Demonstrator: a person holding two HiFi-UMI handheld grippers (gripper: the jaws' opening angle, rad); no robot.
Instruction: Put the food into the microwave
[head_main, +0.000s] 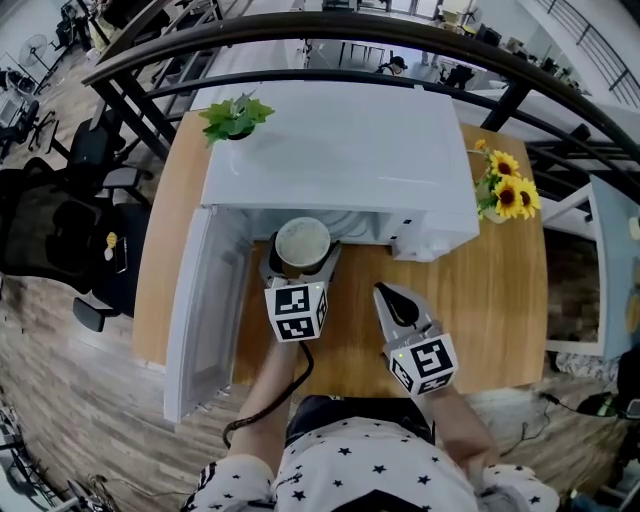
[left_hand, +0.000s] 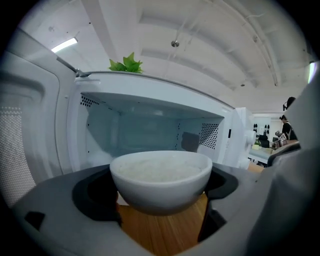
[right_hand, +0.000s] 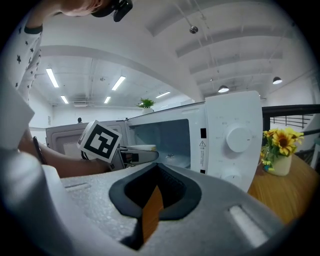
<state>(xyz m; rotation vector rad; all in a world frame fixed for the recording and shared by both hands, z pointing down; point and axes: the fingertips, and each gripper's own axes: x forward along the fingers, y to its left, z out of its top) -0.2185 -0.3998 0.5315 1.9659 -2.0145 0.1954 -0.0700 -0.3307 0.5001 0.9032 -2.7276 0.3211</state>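
**Rice bowl held at microwave mouth, right gripper idle**

Left gripper (head_main: 302, 264) has its jaws closed around a white bowl (left_hand: 161, 179) of rice, one jaw on each side of it. The bowl is upright and off the table, right at the mouth of the open microwave (head_main: 340, 160). In the left gripper view, table wood shows under the bowl and the empty cavity is straight ahead.

The microwave sits toward the back edge of the wooden table (head_main: 500, 300). Its door (head_main: 205, 310) is swung fully open, out toward the table's front-left corner.

Right gripper (head_main: 392, 298) hangs over the table's front part, in front of the microwave's control panel and to the right of the bowl. Its jaws are nearly together with only a thin slit between them, and nothing is in them. Panel knob (right_hand: 239, 139) shows in the right gripper view.

A small green plant (head_main: 236, 117) sits on the microwave's top at its back-left corner. Sunflowers (head_main: 508, 193) in a vase stand near the table's right edge, beside the microwave.
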